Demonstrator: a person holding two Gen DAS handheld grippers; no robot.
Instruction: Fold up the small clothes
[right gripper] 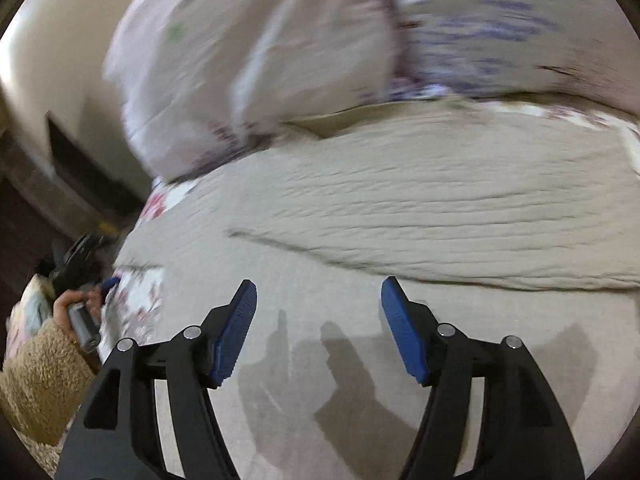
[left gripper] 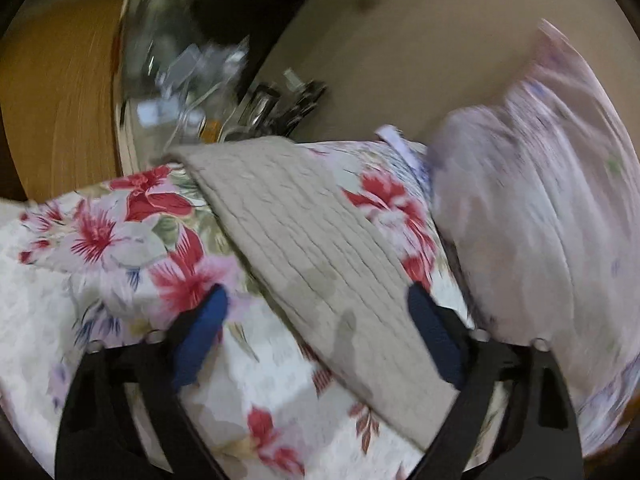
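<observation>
A beige ribbed garment [left gripper: 304,240] lies flat on a floral bedspread [left gripper: 100,240]. In the left wrist view it runs diagonally from the upper middle down between the fingers. My left gripper [left gripper: 316,300] is open just above it, holding nothing. In the right wrist view the same garment [right gripper: 400,208] fills the middle, with a fold line across it. My right gripper [right gripper: 318,292] is open above the cloth and empty. The left gripper's blue tip [right gripper: 110,282] and the hand holding it show at the far left of that view.
A pale pink floral pillow [left gripper: 540,220] stands at the bed's right side and also shows in the right wrist view [right gripper: 260,60]. Beyond the bed are a wooden panel [left gripper: 56,120], a clutter of cables and plastic [left gripper: 192,92] and a beige wall [left gripper: 400,40].
</observation>
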